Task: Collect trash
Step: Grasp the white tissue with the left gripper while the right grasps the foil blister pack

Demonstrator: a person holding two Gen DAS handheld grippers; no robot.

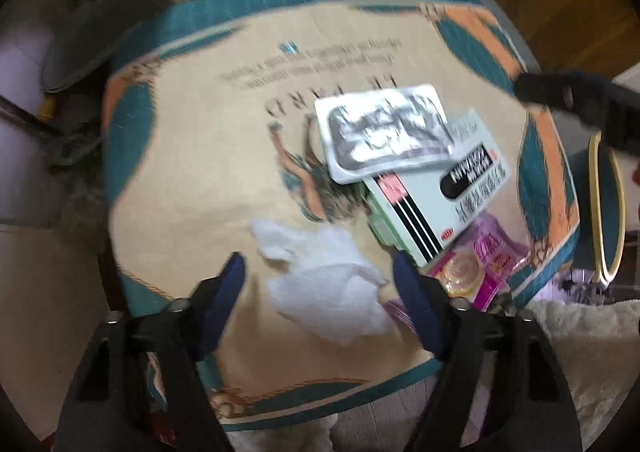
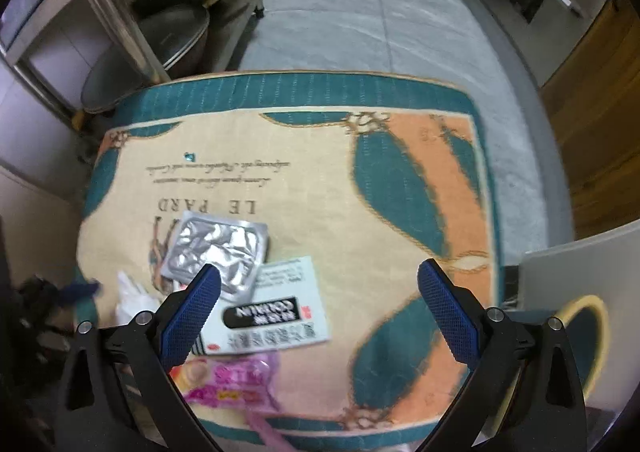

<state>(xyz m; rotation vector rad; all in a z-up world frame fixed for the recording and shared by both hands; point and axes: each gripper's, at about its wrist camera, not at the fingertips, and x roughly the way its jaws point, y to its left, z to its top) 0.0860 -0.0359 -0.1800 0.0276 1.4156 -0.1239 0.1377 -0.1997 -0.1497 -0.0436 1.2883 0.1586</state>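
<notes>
Reaching for first pickup: left gripper (image 1: pixel 318 276), jaws apart, straddles crumpled white tissue (image 1: pixel 324 284) near the near edge of the teal-bordered printed cushion (image 1: pixel 192 179). Right gripper (image 2: pixel 318 292) gapes empty above white medicine box (image 2: pixel 272 312). Next: lower, pinch tissue.

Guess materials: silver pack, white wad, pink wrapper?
Silver pack: crinkled foil on a white backing, likely a blister sheet; shiny creases. White wad: tissue or soft paper; matte, crumpled, blurred. Pink wrapper: glossy printed plastic film, probably.
</notes>
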